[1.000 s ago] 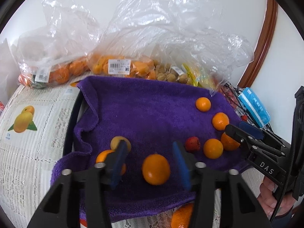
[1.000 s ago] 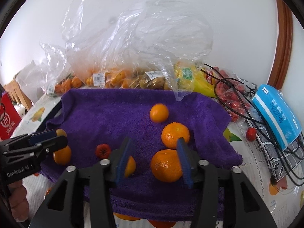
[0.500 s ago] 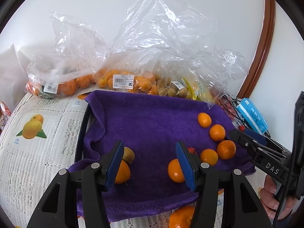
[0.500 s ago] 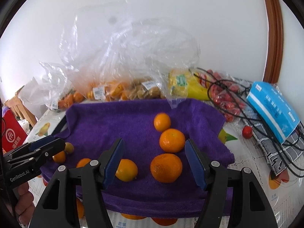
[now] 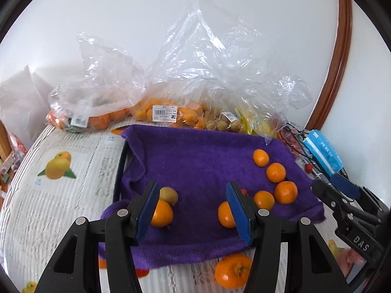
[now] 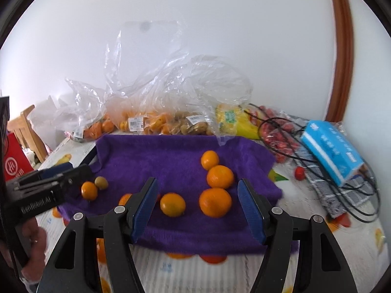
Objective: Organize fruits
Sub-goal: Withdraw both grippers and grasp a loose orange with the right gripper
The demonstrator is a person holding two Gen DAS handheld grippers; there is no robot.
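1. The left gripper (image 5: 193, 210) is seen with its blue fingers (image 5: 146, 213) parted and nothing pressed between them; only bare purple towel (image 5: 195, 166) shows in the gap.
2. One orange (image 5: 161, 213) is partly hidden behind the left finger, with a yellow-green fruit (image 5: 168, 194) touching it just beyond; another orange (image 5: 226, 214) is partly hidden behind the right finger. Neither is gripped.
3. The right gripper (image 6: 198, 210) is seen with jaws that have just been opening, now wide apart and empty; its fingers (image 6: 251, 213) touch no fruit.
4. Beyond its gap, two oranges lie on the towel: a smaller one (image 6: 172, 204) nearer the left finger and a larger one (image 6: 215, 202) nearer the right finger, both clear of the pads.
5. Further back, two more oranges (image 6: 220, 172) are set in a line running away along the towel's right side.
6. Off the near towel edge, a stemmed orange (image 5: 232, 271) lies on the patterned tablecloth (image 5: 61, 195).
7. Behind the towel, clear plastic bags of fruit (image 5: 171, 117) are piled against the white wall.
8. At the far right, a blue pack (image 6: 332, 151) lies on black cables (image 6: 354, 195).
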